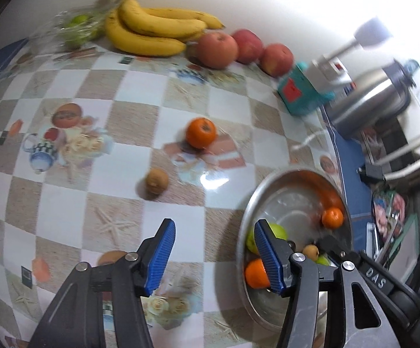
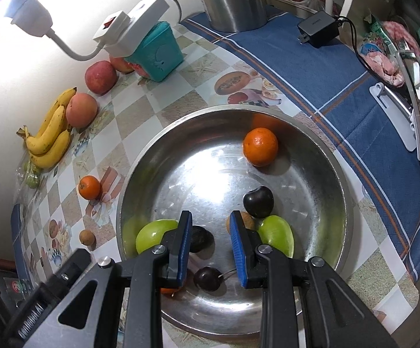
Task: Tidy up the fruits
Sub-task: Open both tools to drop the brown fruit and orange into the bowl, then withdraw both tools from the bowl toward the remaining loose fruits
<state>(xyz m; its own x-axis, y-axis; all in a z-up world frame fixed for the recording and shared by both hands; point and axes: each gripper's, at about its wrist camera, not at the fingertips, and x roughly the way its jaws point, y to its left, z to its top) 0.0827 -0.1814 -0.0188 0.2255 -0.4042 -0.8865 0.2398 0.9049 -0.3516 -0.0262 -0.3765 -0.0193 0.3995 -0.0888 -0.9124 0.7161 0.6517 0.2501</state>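
In the left wrist view we see the metal bowl [image 1: 271, 185] partly covered by the left gripper's right finger [image 1: 268, 258], which also hides part of an orange [image 1: 255, 272] and a green fruit [image 1: 279, 230], while motion blur smears the bowl's rim and the kettle [image 1: 372, 98]. We cannot identify the green fruits in the clear bag [image 1: 75, 29] behind the bananas [image 1: 152, 32], as they are blurred. In the right wrist view the right gripper's left finger [image 2: 184, 249] covers part of a dark fruit [image 2: 199, 239], and only a sliver of an orange fruit [image 2: 169, 291] shows below it.
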